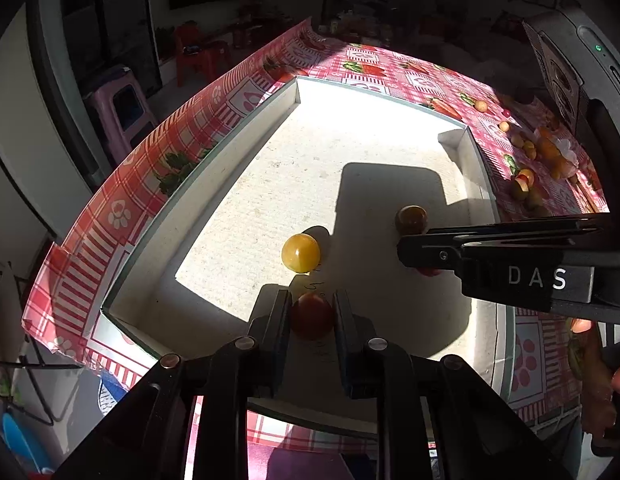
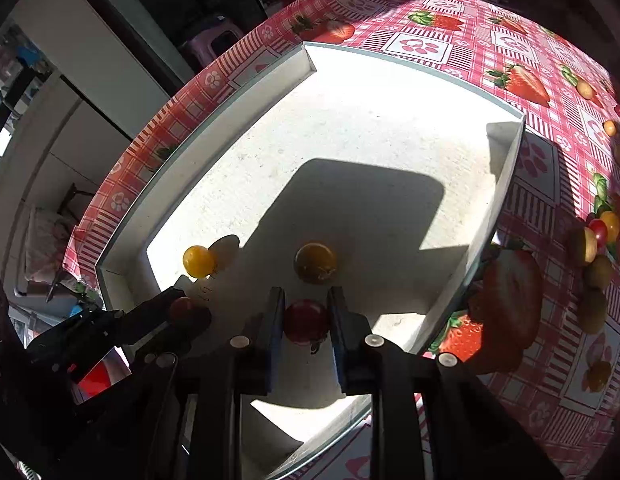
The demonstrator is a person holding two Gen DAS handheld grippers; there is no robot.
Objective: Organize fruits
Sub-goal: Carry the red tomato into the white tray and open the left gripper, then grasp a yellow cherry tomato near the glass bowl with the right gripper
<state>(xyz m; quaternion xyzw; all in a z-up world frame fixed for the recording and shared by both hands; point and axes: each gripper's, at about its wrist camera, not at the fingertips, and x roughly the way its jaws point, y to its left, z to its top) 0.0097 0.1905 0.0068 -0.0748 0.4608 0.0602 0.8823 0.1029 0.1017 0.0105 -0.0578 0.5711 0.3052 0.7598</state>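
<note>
A red cherry tomato [image 1: 312, 316] is being gripped between the closed pads of the left gripper [image 1: 312, 312] just above the floor of the shallow white tray [image 1: 197, 184], near its front edge, while a darker red tomato [image 2: 305, 321] is being held the same way in the right gripper [image 2: 305, 316] over the same tray. A yellow tomato [image 1: 301, 253] and a brownish tomato [image 1: 410, 219] are lying loose inside the tray, apart from each other, and more small fruits [image 2: 596, 236] are being left piled on the strawberry-patterned tablecloth [image 2: 430, 46] beside the tray's right wall.
</note>
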